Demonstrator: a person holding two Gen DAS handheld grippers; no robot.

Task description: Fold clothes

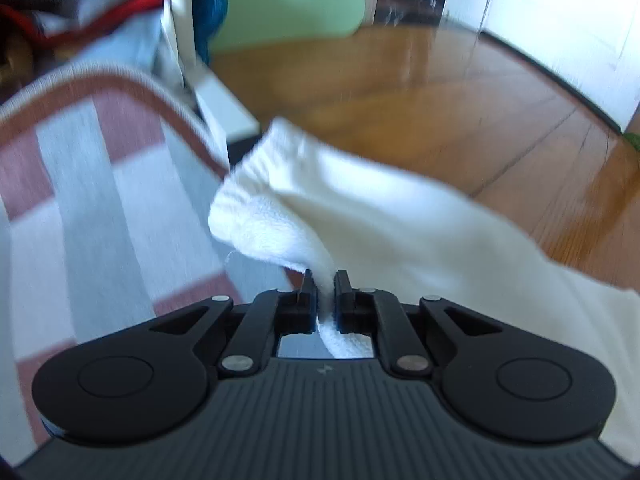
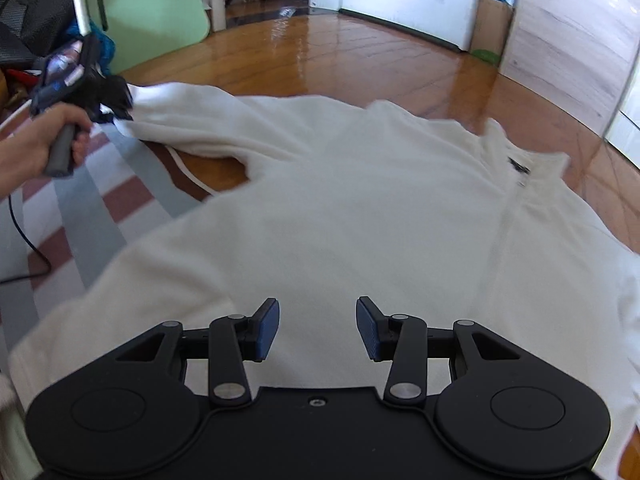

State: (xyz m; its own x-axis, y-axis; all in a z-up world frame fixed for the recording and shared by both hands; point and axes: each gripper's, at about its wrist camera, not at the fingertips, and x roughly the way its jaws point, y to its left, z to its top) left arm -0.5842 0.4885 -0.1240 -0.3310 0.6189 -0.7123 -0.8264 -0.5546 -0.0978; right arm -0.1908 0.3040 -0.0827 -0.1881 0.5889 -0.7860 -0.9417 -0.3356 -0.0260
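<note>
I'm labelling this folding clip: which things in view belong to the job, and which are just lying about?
Job:
white sweater
its sleeve cuff
left gripper, shut on the cuff
right gripper, open

Lying about:
striped rug
green board
black cable
clothes pile

The left gripper pinches a bit of the white sleeve tight between its two black fingers. The sleeve's end (soft and fuzzy) sticks up above the striped rug. Beyond the rug is the shiny wood floor.
</note>
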